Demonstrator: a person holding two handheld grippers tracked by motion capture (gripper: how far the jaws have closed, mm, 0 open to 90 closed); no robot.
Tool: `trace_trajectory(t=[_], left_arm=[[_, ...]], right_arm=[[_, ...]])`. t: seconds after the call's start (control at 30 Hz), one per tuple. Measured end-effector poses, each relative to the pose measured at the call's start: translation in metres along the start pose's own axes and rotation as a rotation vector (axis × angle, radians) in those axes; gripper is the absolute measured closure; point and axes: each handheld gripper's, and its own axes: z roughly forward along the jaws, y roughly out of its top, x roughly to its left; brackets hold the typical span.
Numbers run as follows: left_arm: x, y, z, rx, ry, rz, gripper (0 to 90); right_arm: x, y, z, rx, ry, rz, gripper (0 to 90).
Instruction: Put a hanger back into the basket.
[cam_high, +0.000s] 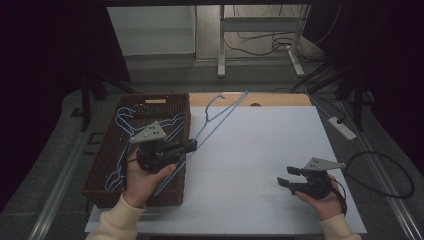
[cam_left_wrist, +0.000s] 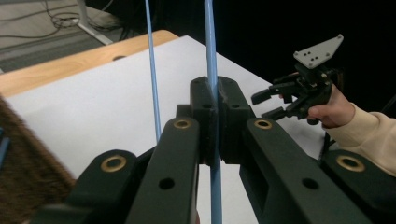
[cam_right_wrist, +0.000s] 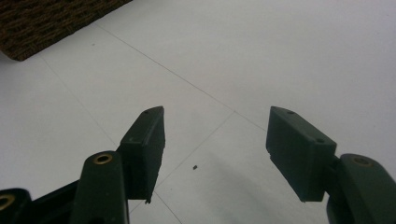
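A light blue wire hanger (cam_high: 214, 121) slants from the wicker basket (cam_high: 175, 107) up over the white table cover (cam_high: 260, 150), its hook toward the far edge. My left gripper (cam_high: 191, 146) is shut on one of its wires, beside the basket's right wall. In the left gripper view the wire (cam_left_wrist: 211, 56) runs straight up between the closed jaws of the left gripper (cam_left_wrist: 216, 100). My right gripper (cam_high: 284, 177) hovers open near the table's front right, with nothing between its fingers. The right gripper (cam_right_wrist: 215, 140) looks down on bare white cover.
Several more blue hangers (cam_high: 122, 125) lie in the basket at the table's left. A white power strip (cam_high: 342, 127) and a black cable loop (cam_high: 385, 172) lie off the right edge. A table frame (cam_high: 260, 40) stands on the floor beyond.
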Motion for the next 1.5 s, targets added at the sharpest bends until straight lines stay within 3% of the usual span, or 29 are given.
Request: trace_trajectory(t=[0.13,0.3,0.63,0.97,1.17,1.5], left_arm=[[0.014,0.001,-0.01,-0.018,0.009,-0.008,86.6],[0.029,0.002,-0.02,-0.03,0.052,-0.005,86.6],[0.059,0.002,-0.039,-0.023,0.099,-0.018,86.6],[0.09,-0.006,-0.051,0.033,0.166,-0.04,86.6],[0.104,-0.014,-0.057,0.058,0.179,-0.046,86.6],[0.119,-0.032,-0.067,0.119,0.21,-0.063,86.6]], right_arm=[[0.0,-0.001,0.001,0.005,-0.001,-0.001,37.7],[0.0,0.0,0.001,0.005,-0.009,-0.003,37.7],[-0.001,-0.001,0.002,0.008,-0.019,0.001,37.6],[0.0,-0.001,0.002,0.009,-0.024,0.001,37.5],[-0.001,-0.001,0.002,0.011,-0.031,-0.001,37.0],[-0.001,-0.002,0.003,0.013,-0.047,0.008,37.0]])
